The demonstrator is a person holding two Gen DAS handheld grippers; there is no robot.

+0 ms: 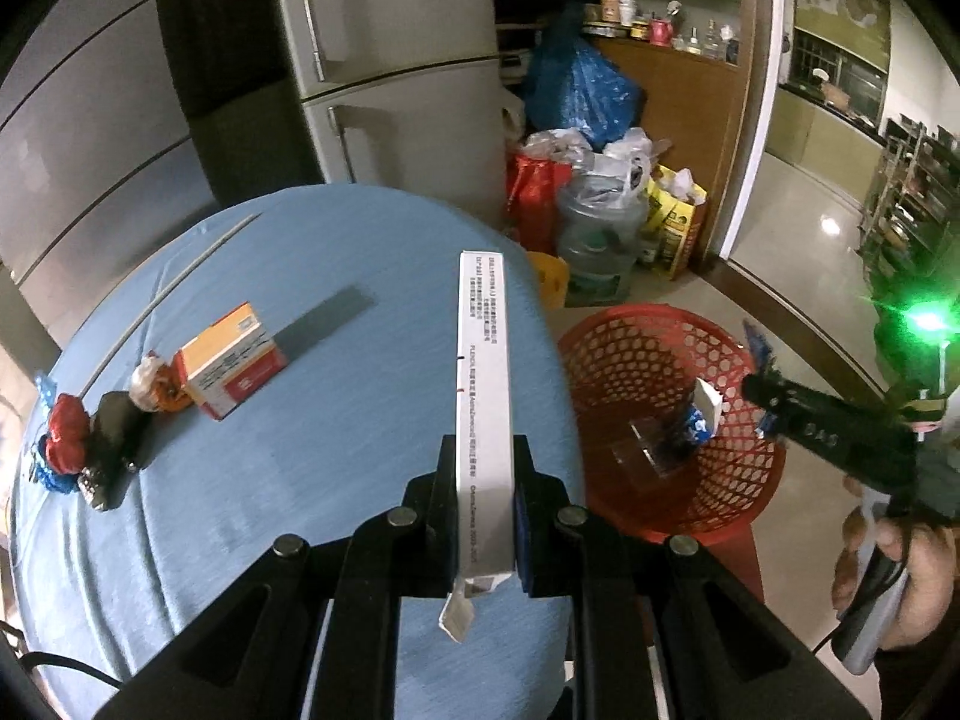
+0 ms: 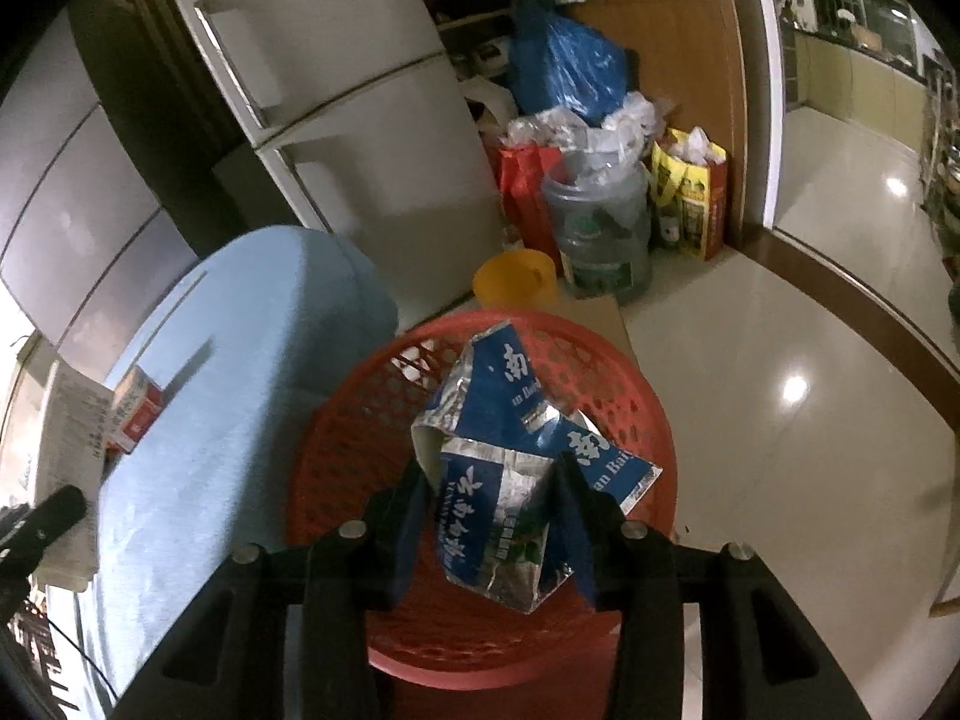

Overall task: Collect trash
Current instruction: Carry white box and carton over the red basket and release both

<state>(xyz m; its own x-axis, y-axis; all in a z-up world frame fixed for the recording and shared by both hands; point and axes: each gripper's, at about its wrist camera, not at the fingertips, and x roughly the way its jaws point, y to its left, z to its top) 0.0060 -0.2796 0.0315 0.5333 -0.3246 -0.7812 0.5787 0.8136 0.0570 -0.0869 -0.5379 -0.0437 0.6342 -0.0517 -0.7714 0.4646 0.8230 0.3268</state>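
Note:
My left gripper (image 1: 485, 516) is shut on a long white carton (image 1: 483, 384), held edge-up over the right side of the blue round table (image 1: 312, 420). My right gripper (image 2: 495, 498) is shut on a crumpled blue and silver wrapper (image 2: 504, 456), held over the red mesh basket (image 2: 348, 420). In the left wrist view the right gripper (image 1: 765, 384) hangs above the same basket (image 1: 606, 354), which holds a clear piece and a small carton (image 1: 705, 414). An orange and red box (image 1: 231, 360) lies on the table's left side, with red, white and dark scraps (image 1: 102, 432) beside it.
A grey fridge (image 1: 390, 60) stands behind the table. Bags, a water jug (image 1: 600, 240) and a yellow bucket (image 2: 513, 282) crowd the floor beyond the basket. Tiled floor (image 2: 810, 360) stretches to the right. A thin rod (image 1: 198, 252) lies on the table's far left.

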